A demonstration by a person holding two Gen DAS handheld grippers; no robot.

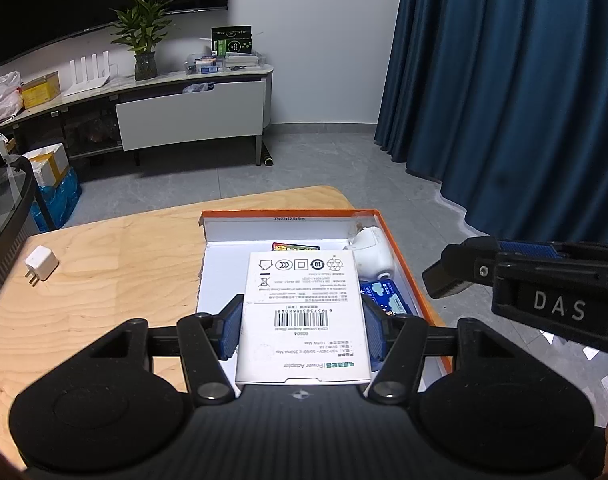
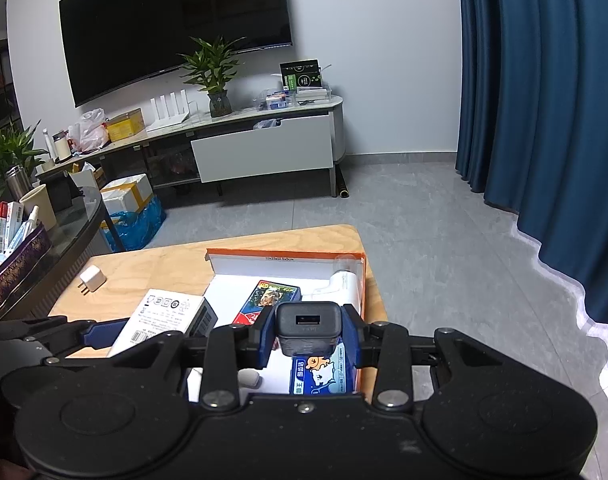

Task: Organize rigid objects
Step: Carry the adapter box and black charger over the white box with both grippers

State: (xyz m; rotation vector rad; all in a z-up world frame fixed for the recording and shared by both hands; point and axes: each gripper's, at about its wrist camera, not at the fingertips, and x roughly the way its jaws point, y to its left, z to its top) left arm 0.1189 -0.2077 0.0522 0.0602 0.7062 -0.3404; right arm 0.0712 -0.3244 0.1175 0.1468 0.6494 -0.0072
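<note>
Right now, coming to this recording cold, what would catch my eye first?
Both grippers are loaded over the orange-rimmed box on the wooden table: the left gripper clamps a white power adapter carton, the right gripper a dark charger block. A lone white plug lies on the table left of the box.

Left wrist view: rides behind the left tool, close above the orange box, facing across the counter toward the TV wall. Right wrist view: rides behind the right tool, set slightly further right, same heading. Shared: box, counter, white charger, TV cabinet, blue curtain.
</note>
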